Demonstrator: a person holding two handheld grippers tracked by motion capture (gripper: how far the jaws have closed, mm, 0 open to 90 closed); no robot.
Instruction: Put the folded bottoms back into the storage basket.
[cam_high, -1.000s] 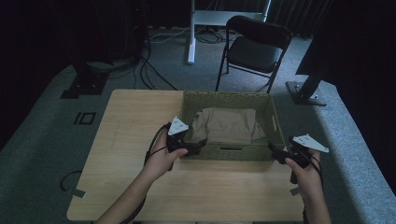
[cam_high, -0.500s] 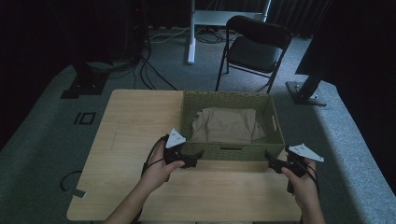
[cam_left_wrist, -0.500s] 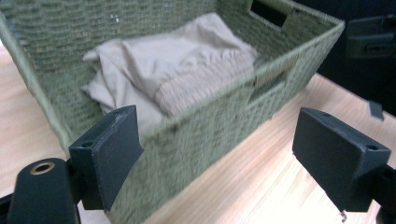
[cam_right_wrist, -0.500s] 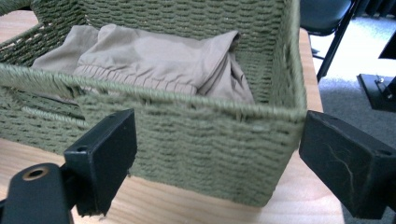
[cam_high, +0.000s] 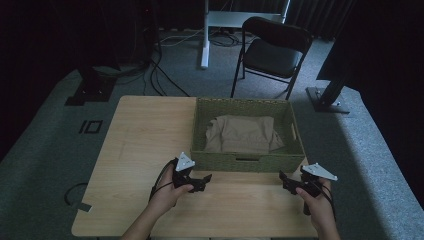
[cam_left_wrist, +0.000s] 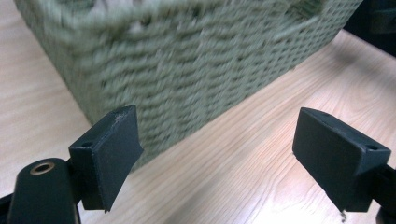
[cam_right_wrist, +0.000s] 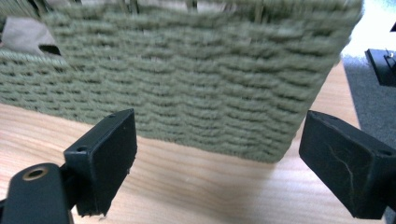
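Both grippers sit low at the near edge of the counter, one at each front corner of the woven basket, and that symmetry reads as a set-up for a two-handed job. In the high view the left gripper is in the lower centre of the frame, just short of the basket's front left corner; the right gripper is at the lower right, just beside the front right corner. Each stands released, jaws wide apart with nothing between them, as both gripper views show: bare wood and the basket wall lie ahead of the pads.

The basket stands in the centre of the frame, toward the counter's right half, with a tan cloth crumpled inside it. Its near wall has a slot handle at mid-width. Judging by the flanking pose, the hands are placed either to grip the basket's corners or to reach over the wall for the cloth; which one cannot be told.
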